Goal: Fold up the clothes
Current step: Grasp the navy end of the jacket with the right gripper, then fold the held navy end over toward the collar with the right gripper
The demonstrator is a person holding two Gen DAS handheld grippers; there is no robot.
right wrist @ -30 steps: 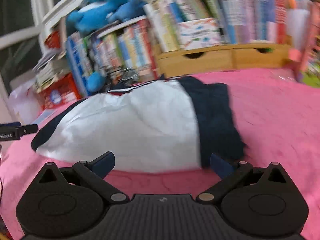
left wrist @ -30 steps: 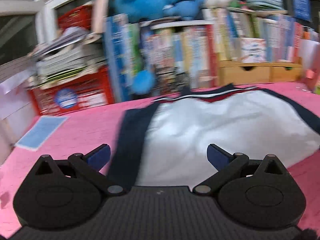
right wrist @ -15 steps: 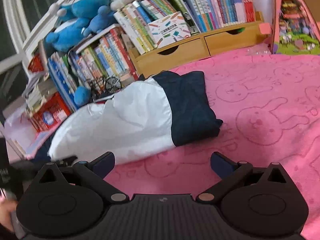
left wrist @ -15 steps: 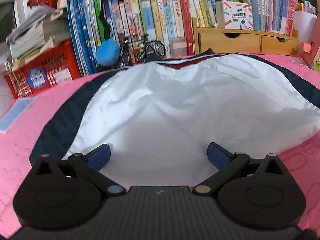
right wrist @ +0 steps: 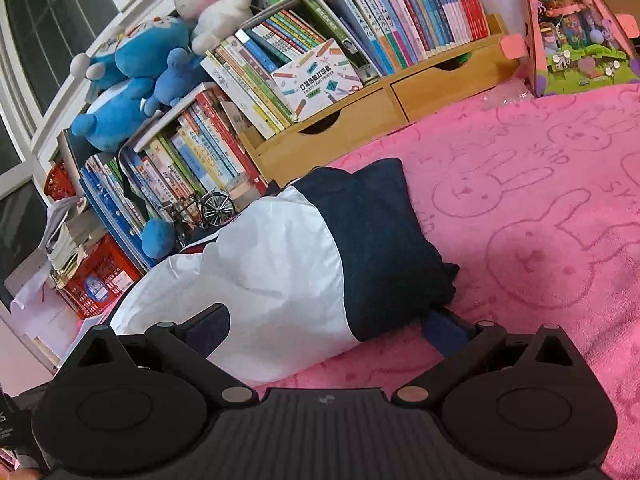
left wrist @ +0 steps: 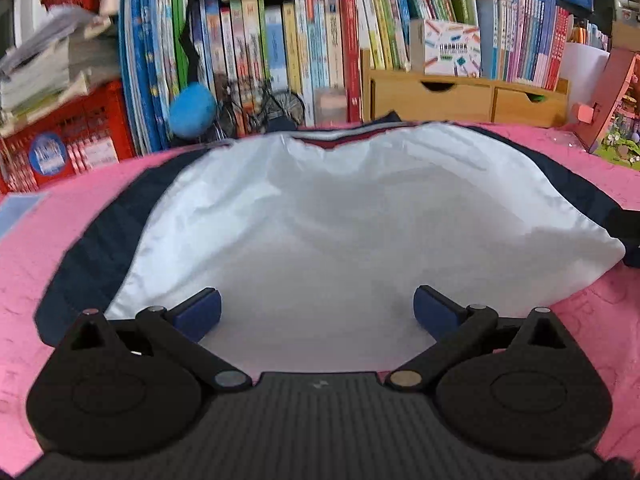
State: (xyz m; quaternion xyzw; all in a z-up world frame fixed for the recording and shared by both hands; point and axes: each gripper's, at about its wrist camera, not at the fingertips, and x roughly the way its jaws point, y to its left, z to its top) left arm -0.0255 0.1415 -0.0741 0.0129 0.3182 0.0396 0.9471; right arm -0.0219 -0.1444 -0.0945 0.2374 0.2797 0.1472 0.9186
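Jacket [left wrist: 340, 232], white with navy sleeves, is lying folded on a pink blanket [right wrist: 540, 220] printed with rabbit outlines. Its long axis is running side to side across the left wrist view, with the collar, trimmed in red and white, pointing away toward a row of books [left wrist: 280, 48] and a wooden drawer unit [left wrist: 460, 98] behind it. In the right wrist view the garment is lying diagonally, its folded navy sleeve end nearest the camera.

Left gripper [left wrist: 318, 312] is sitting at the near white hem with its two blue-padded fingers spread wide apart, holding nothing. Right gripper [right wrist: 326, 330] is also spread wide, straddling the near corner where white meets navy; its right finger is partly hidden behind the navy fabric, and whether either finger is touching cloth is hard to tell.

The jacket's right end is cut off by the frame in the left view. Blue plush toys [right wrist: 132, 80] are sitting on top of the books.
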